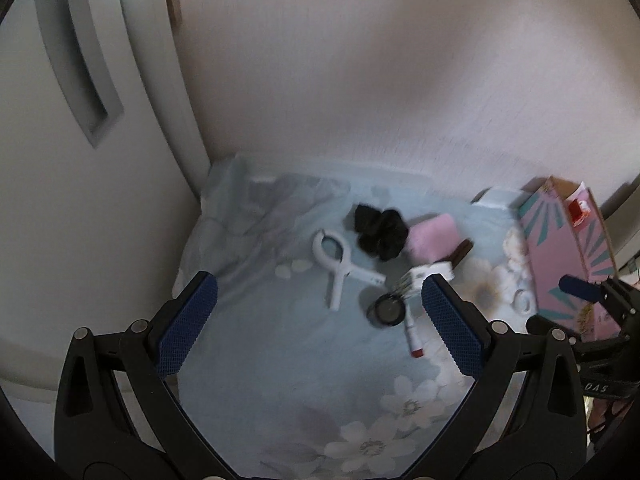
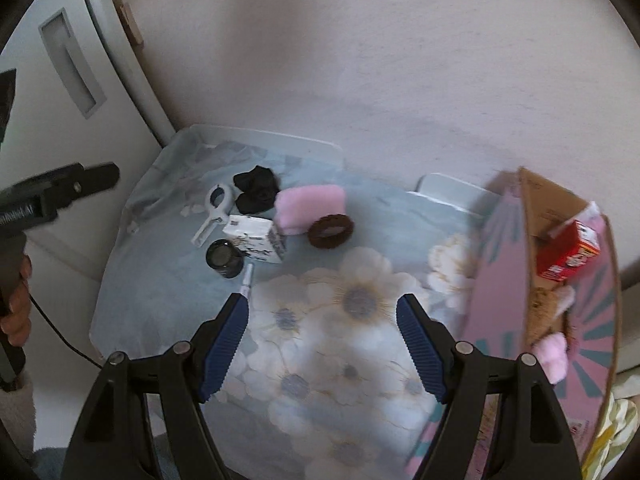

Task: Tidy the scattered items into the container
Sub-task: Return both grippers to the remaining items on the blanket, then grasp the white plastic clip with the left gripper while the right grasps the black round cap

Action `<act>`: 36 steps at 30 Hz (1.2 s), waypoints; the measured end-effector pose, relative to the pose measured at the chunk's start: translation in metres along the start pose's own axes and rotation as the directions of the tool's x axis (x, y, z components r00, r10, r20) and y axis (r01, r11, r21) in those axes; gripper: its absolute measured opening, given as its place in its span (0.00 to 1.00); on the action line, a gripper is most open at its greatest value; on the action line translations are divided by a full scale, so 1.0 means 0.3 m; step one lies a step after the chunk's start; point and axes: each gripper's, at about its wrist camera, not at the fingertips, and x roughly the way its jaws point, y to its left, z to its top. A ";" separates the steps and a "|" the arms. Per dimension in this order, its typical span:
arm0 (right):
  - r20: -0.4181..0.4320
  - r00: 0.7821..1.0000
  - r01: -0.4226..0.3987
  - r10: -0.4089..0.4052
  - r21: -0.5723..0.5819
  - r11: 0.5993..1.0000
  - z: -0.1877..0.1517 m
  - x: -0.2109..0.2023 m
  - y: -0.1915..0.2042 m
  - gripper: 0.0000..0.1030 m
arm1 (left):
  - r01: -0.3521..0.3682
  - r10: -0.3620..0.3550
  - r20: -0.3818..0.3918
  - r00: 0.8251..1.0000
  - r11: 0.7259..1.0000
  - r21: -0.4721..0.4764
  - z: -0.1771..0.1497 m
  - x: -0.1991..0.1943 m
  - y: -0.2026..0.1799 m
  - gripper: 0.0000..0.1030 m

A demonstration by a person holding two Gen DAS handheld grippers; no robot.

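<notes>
on the floral cloth [image 2: 352,300], against the wall, lies a cluster of loose items: a white clip [image 2: 212,212], a black scrunchie [image 2: 256,190], a pink pouch [image 2: 310,206], a brown hair ring [image 2: 331,231], a white carton [image 2: 256,238], a black round jar [image 2: 224,258] and a lipstick [image 1: 412,332]. the clip lies just beside the scrunchie; the carton touches the pouch; the jar sits near the carton; the lipstick lies just beside the jar, pointing toward the right gripper [image 2: 322,344].

the box [image 2: 496,280], pink with teal rays, stands at the right edge of the cloth, well apart from the cluster. its top is open. inside it are a red carton [image 2: 568,256] and soft pink and tan items, too blurred to identify.

the left gripper [image 1: 320,320] hangs above the cloth, jaws spread wide, nothing between the pads. the right gripper hangs over the flower print, jaws likewise spread, nothing held. a hand [image 2: 16,312] grips the left tool's handle at the left edge of the right wrist view.
</notes>
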 end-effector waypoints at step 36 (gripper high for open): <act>0.086 0.996 -0.005 0.025 -0.225 0.974 -0.014 0.410 0.369 0.47 | 0.063 -0.061 -0.159 0.985 0.998 0.005 0.040 0.552 0.015 0.79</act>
